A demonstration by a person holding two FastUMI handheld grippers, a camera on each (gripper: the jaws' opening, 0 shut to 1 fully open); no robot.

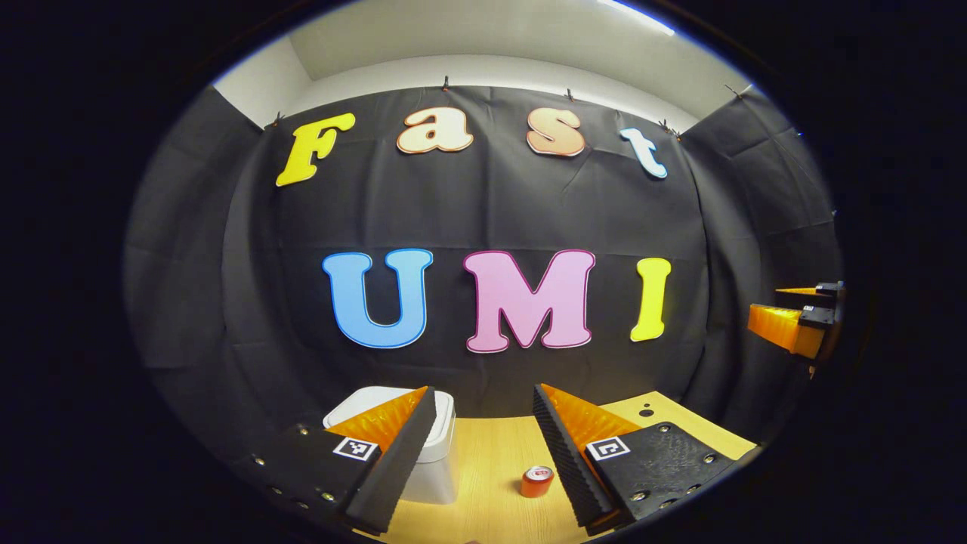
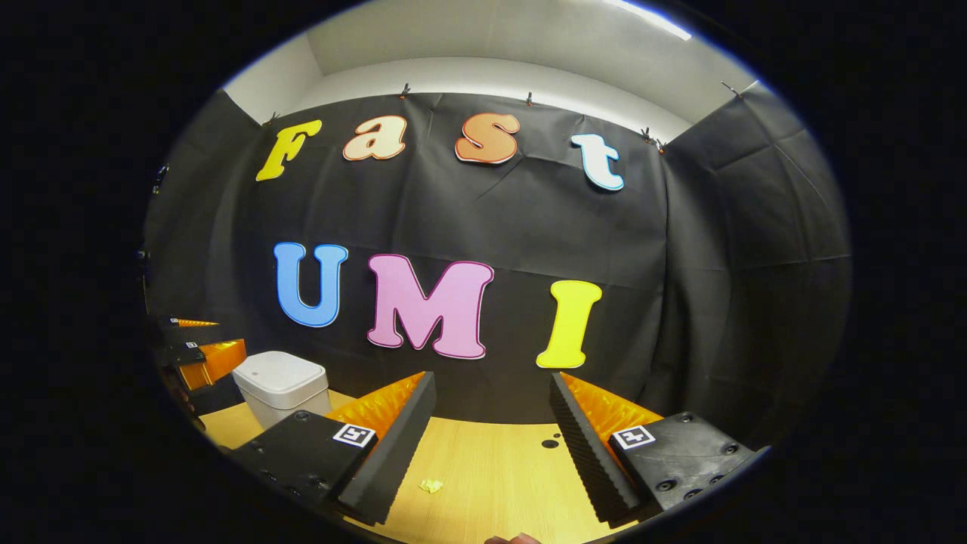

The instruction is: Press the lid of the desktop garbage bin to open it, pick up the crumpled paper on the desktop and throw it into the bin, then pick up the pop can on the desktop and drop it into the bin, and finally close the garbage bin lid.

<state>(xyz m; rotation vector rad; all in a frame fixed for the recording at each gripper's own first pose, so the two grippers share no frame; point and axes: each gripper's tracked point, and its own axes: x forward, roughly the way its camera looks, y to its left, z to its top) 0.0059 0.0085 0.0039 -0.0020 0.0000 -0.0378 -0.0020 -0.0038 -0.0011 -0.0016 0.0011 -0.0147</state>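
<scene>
Bin: my white garbage bin (image 1: 430, 453) is boxy with round corners. Its lid (image 2: 278, 372) is flat and down. It sits on the wooden desk (image 1: 491, 453).
Can: the pop can (image 1: 537, 481) is small, red-orange, with a silver top. It stands upright on the desk near the bin, not touching it.
Paper: the crumpled paper (image 2: 431, 486) is a tiny yellow wad, lying on the desk well apart from the bin.
My left gripper (image 1: 483, 453): fingers spread wide, nothing between them, up above the desk over the bin and can.
My right gripper (image 2: 491, 453): fingers spread wide too, holding nothing, far from the bin.
</scene>
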